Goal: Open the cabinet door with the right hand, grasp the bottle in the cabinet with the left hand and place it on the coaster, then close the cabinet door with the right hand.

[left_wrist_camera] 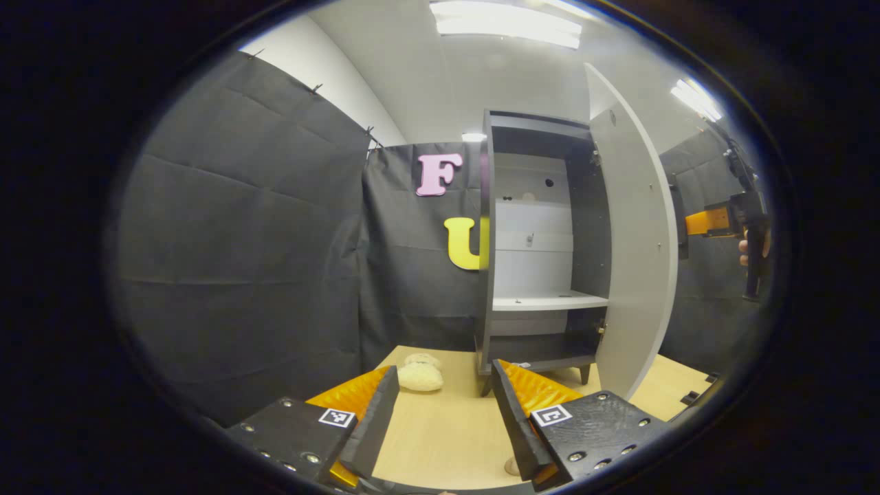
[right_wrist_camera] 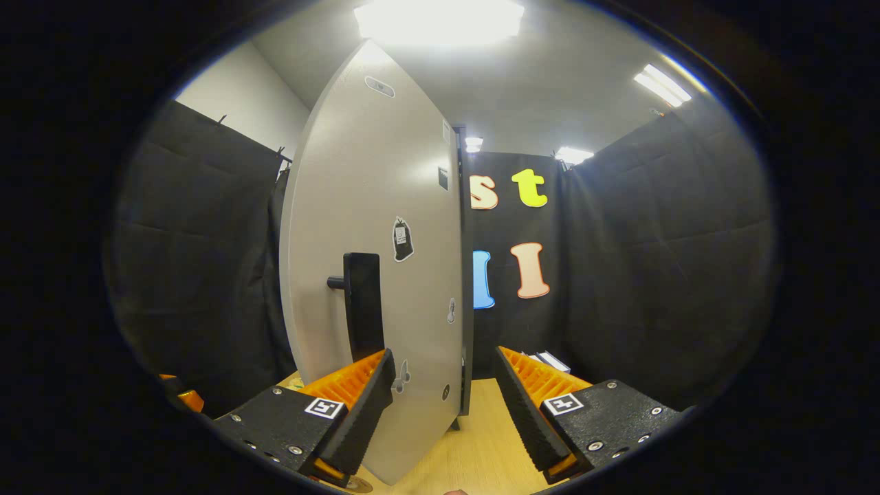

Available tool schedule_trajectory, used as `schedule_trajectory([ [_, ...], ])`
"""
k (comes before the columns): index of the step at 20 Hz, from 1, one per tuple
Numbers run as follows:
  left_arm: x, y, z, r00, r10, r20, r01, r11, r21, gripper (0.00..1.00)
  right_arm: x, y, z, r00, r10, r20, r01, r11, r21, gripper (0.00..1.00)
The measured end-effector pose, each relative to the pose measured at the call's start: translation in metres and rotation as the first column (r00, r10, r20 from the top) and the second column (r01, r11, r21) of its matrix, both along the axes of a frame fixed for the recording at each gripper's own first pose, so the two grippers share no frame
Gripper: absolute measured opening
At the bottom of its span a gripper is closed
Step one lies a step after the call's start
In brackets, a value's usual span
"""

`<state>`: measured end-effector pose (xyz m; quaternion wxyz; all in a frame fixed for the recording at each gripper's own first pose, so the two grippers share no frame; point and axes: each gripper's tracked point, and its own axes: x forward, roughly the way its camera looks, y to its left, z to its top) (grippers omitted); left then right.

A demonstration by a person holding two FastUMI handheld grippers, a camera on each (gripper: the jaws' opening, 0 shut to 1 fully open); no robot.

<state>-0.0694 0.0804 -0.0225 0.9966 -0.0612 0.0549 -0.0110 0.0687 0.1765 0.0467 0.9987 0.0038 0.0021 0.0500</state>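
Over on the bench (left_wrist_camera: 440, 433) the cabinet (left_wrist_camera: 533, 247) door (right_wrist_camera: 375, 261) stands wide open, its shelves look bare and I can't spot the bottle, while the left gripper (left_wrist_camera: 443, 412) and right gripper (right_wrist_camera: 443, 399) both gape empty, the right just short of the handle (right_wrist_camera: 362, 306), so closing looks next.
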Motion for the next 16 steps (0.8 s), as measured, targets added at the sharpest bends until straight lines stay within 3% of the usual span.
schedule_trajectory([
  [3, -0.003, 0.011, 0.001, 1.0, 0.025, 0.003, -0.025, 1.0, 0.007, 0.74, 0.006, 0.016, 0.001, 1.0, 0.028, 0.007, -0.028, 1.0, 0.0, 0.9],
  [4, -0.005, 0.013, 0.001, 0.999, 0.033, 0.003, -0.033, 0.999, 0.01, 0.81, 0.01, 0.022, 0.002, 0.999, 0.036, 0.011, -0.036, 0.999, 0.001, 0.9],
  [16, -0.014, 0.038, 0.001, 0.994, 0.106, -0.007, -0.105, 0.994, 0.042, 0.74, 0.046, 0.093, 0.001, 0.986, 0.166, 0.025, -0.166, 0.986, 0.01, 0.92],
])
